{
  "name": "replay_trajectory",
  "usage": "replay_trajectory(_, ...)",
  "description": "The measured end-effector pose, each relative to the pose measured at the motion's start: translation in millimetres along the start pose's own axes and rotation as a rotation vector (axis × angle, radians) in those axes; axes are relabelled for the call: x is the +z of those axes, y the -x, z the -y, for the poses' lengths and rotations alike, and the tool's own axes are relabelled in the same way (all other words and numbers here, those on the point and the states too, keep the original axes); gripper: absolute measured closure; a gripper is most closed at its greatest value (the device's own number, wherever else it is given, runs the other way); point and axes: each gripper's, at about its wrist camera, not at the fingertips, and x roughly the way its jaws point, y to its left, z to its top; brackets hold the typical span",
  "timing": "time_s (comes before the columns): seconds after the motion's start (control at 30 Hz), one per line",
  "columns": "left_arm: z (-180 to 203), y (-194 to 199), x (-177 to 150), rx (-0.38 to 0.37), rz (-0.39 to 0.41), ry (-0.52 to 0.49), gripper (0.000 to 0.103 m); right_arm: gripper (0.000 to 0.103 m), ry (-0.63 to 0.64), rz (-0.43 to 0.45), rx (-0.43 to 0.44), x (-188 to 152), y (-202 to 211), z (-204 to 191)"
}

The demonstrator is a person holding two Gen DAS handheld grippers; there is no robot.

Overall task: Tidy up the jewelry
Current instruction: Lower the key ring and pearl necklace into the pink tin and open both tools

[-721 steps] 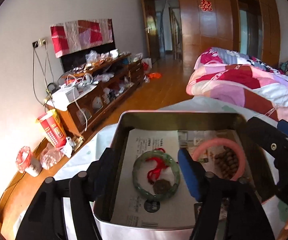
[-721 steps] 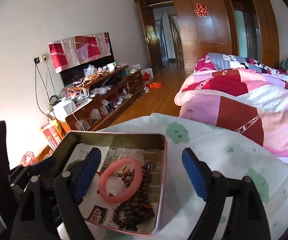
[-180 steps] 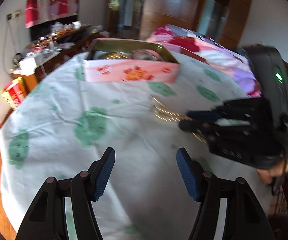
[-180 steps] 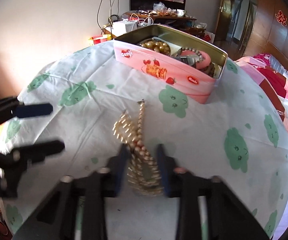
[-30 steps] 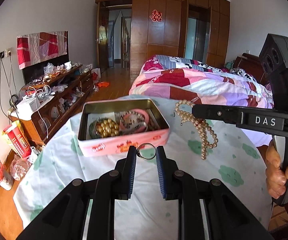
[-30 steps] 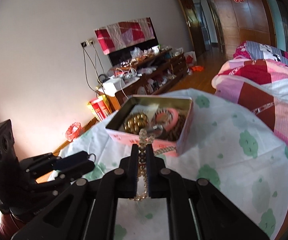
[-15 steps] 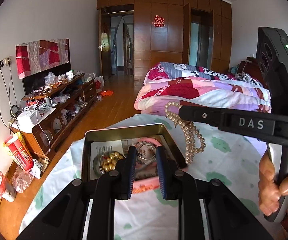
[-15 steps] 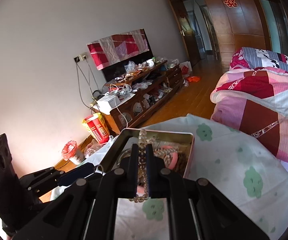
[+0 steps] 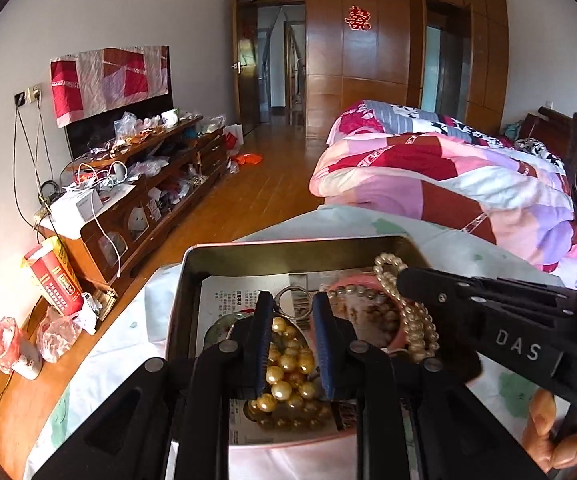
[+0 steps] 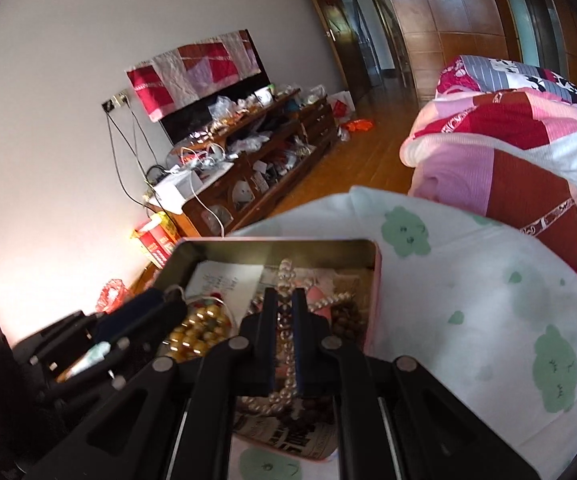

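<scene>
Bedroom setting: white bedsheet printed with green cloud shapes (image 10: 468,300), pink-and-red patchwork quilt (image 9: 448,176) behind, cluttered wooden media cabinet (image 9: 148,184) along the wall.

Item 1. Rectangular pink metal tin with a gold interior (image 9: 288,246), lined with printed newspaper, resting on the sheet. Contents visible: strand of large gold-coloured beads (image 9: 288,364), pink bangle (image 9: 352,284), dark brown bead strand (image 10: 348,324).

Item 2. Left gripper (image 9: 290,320), poised over the tin. Jaws nearly together, pinching a small silver metal ring (image 9: 294,300) at its lower edge, the ring standing up between the tips above the gold beads.

Item 3. Right gripper (image 10: 284,308), also over the tin. Jaws closed tight on a cream pearl necklace (image 10: 284,344); loops hang from both sides of the jaws, one strand trailing across the pink bangle.

Step in hand, as judged: delivery of two pieces into the tin, both carried to a position above it, neither released.

Next move, as judged: lower each gripper a little, part the jaws, let ring and necklace drop inside the rim. Care needed that the pearl loops clear the tin wall and do not snag on the tips.
</scene>
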Motion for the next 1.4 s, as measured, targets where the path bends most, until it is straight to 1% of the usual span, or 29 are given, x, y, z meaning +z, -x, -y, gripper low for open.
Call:
replay_trajectory(0.13, -0.5, -6.5, -1.9, 0.019, -0.016, 0.02, 0.082, 0.094, -0.027, -0.01, 0.002, -2.6, -4.5, 5.5)
replay_trajectory(0.3, -5.4, -16.5, -5.8, 0.049, -0.041, 0.034, 0.082, 0.094, -0.017, -0.032, -0.013, -8.2, -13.8, 3.4)
replay_trajectory(0.53, -6.6, -23.8, -8.5, 0.07, -0.057, 0.042, 0.082, 0.094, -0.003, -0.031, -0.028, -11.6, -18.2, 1.6)
replay_trajectory(0.77, -4.6, -30.8, -11.2, 0.095, -0.07, 0.032, 0.082, 0.094, 0.089, -0.016, -0.094, -13.6, -24.0, -11.5)
replay_trajectory(0.83, -5.3, -31.0, -11.0, 0.095, -0.07, 0.036, 0.082, 0.091, 0.113, -0.013, -0.112, -15.8, -25.2, -15.1)
replay_trajectory(0.97, -5.0, -33.6, -10.7, 0.097, -0.079, 0.042, 0.082, 0.091, 0.101, -0.007, -0.101, -16.5, -22.2, -11.2)
replay_trajectory(1.0, -4.6, -33.5, -11.0, 0.098, -0.079, 0.042, 0.082, 0.089, 0.1, -0.006, -0.101, -15.9, -22.6, -11.5)
replay_trajectory(1.03, -4.8, -33.5, -10.9, 0.098, -0.079, 0.042, 0.082, 0.08, 0.095, 0.002, -0.1, -15.9, -21.0, -11.2)
replay_trajectory(1.07, -5.0, -33.6, -10.6, 0.1, -0.08, 0.043, 0.082, 0.078, 0.089, 0.009, -0.096, -16.3, -18.9, -10.6)
replay_trajectory(1.13, -5.8, -33.8, -10.8, 0.098, -0.081, 0.045, 0.082, 0.061, 0.075, 0.032, -0.059, -17.2, -13.4, -11.4)
replay_trajectory(1.17, -4.9, -33.8, -10.7, 0.103, -0.082, 0.04, 0.081, 0.055, 0.071, 0.054, -0.085, -18.2, -8.8, -12.2)
replay_trajectory(1.2, -3.9, -33.7, -10.9, 0.112, -0.083, 0.031, 0.081, 0.037, 0.073, 0.08, -0.091, -19.0, -3.8, -12.7)
replay_trajectory(1.23, -2.8, -34.1, -11.4, 0.119, -0.083, 0.023, 0.08, 0.025, 0.071, 0.098, -0.089, -19.0, 0.0, -13.5)
replay_trajectory(1.27, -0.2, -34.2, -11.3, 0.128, -0.083, 0.011, 0.079, 0.023, 0.066, 0.13, -0.09, -19.6, 6.4, -14.0)
replay_trajectory(1.33, 4.6, -33.9, -10.8, 0.142, -0.08, -0.003, 0.076, 0.021, 0.065, 0.166, -0.124, -20.4, 13.1, -14.6)
replay_trajectory(1.37, 5.1, -33.1, -11.0, 0.144, -0.078, 0.0, 0.071, 0.021, 0.064, 0.182, -0.144, -20.7, 15.5, -14.4)
replay_trajectory(1.4, 4.2, -31.7, -11.1, 0.141, -0.076, 0.015, 0.062, 0.021, 0.054, 0.203, -0.163, -20.5, 19.1, -13.2)
